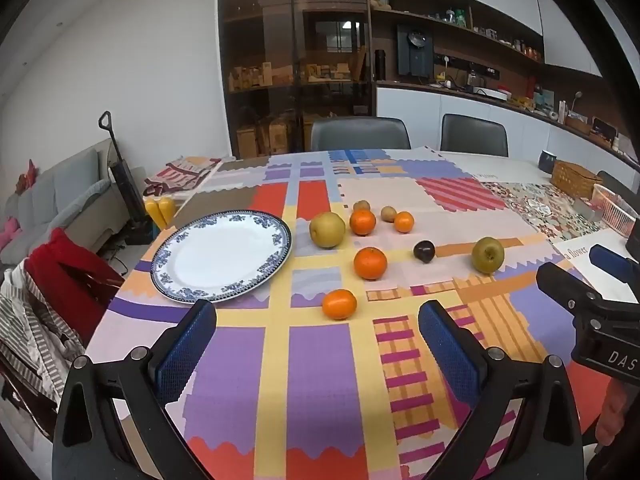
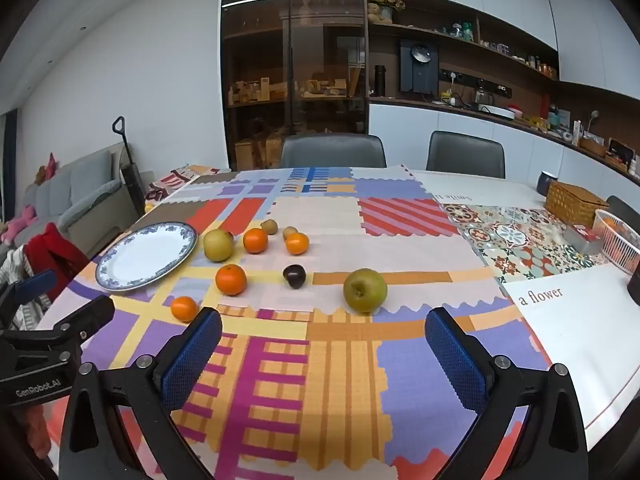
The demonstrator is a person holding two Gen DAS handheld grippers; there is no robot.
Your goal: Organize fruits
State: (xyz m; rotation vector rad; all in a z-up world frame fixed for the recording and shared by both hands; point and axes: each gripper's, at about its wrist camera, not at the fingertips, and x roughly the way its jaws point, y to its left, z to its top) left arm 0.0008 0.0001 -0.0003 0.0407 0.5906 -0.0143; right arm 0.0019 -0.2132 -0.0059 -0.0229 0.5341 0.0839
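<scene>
**Both claws spread wide above the bench, fruit ahead, nothing held**

The left claw [image 1: 318,328] has its blue pads [image 1: 184,350] far apart, with nothing between them. It hangs over the patterned cloth [image 1: 312,380] of the bench, tilted downward. Just beyond its fingertips, slightly right of centre, lies the nearest orange [image 1: 339,303]. Farther ahead sits a second orange [image 1: 370,263]. Ahead and to the left rests the blue-rimmed plate [image 1: 224,255], which holds no fruit. Just right of the plate stands a yellow pear [image 1: 327,229], with a third orange [image 1: 362,222] beside it. Behind these lie two kiwis [image 1: 361,205] [image 1: 388,213] and a fourth, smaller orange [image 1: 403,222]. A dark plum [image 1: 424,251] and a green pear [image 1: 487,255] lie ahead to the right. The right claw's body appears at the right edge of this view.

The right claw [image 2: 324,334] likewise has its pads [image 2: 454,360] fully apart and grips nothing. The green pear [image 2: 365,290] lies just ahead, between the lines of its two fingers. The dark plum [image 2: 295,276] lies beyond it to the left. Farther left are the oranges, the yellow pear [image 2: 218,244] and the plate [image 2: 146,256]. Far ahead to the right stand a wicker basket [image 2: 574,203] and a white mesh basket [image 2: 616,245].
</scene>
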